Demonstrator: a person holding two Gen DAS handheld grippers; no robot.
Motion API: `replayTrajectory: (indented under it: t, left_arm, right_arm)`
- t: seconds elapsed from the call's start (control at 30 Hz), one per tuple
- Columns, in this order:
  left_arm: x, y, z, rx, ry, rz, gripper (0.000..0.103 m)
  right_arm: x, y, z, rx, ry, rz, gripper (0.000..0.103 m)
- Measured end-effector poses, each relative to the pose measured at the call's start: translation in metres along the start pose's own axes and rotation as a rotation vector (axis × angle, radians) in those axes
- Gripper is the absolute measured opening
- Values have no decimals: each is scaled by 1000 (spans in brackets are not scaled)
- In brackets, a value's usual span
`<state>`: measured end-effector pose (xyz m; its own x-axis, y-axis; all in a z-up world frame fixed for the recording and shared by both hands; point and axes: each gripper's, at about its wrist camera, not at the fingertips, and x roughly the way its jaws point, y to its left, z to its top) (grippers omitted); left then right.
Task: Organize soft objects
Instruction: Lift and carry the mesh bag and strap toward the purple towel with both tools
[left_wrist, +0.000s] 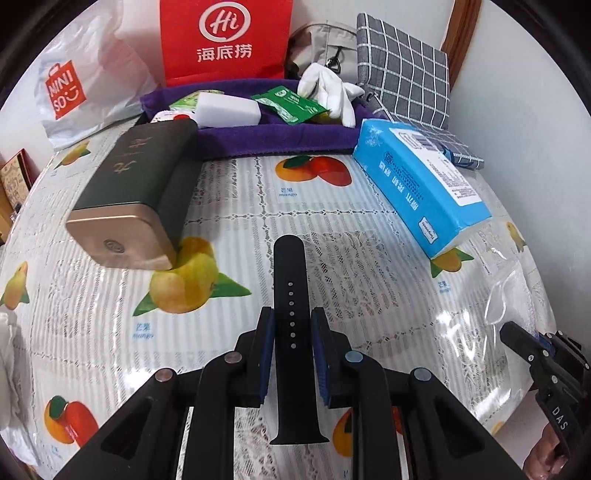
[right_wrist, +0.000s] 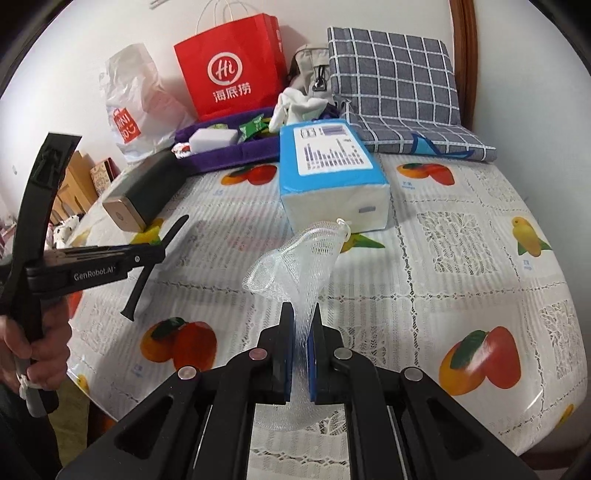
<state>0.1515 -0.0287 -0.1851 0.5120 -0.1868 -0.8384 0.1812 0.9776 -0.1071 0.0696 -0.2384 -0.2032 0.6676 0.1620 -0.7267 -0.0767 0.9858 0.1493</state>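
My left gripper (left_wrist: 291, 325) is shut on a black rubber watch strap (left_wrist: 290, 280) and holds it above the table; strap and gripper also show in the right wrist view (right_wrist: 155, 258). My right gripper (right_wrist: 300, 321) is shut on a white mesh net bag (right_wrist: 295, 258) that fans out above the tablecloth. A purple cloth tray (left_wrist: 273, 136) at the back holds a white sponge block (left_wrist: 227, 109), a green packet (left_wrist: 291, 103) and white gloves (left_wrist: 328, 90). The tray also shows in the right wrist view (right_wrist: 236, 155).
A blue tissue pack (left_wrist: 417, 184) lies at the right, a dark green tin with gold end (left_wrist: 136, 192) at the left. A red paper bag (left_wrist: 225, 40), a white Miniso bag (left_wrist: 81, 85) and a grey checked cushion (left_wrist: 402, 66) stand behind. The fruit-print tablecloth (left_wrist: 332, 236) covers the table.
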Motion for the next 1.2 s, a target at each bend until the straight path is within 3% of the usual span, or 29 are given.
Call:
replayTrajectory:
  t: [0.67, 1.2]
  left_arm:
    - [-62, 10, 16, -50, -112, -8, 19]
    - [-85, 15, 48, -59, -164, 18, 19]
  right_arm:
    - [-45, 24, 36, -69, -94, -39, 6]
    - [-70, 31, 82, -59, -185, -24, 6]
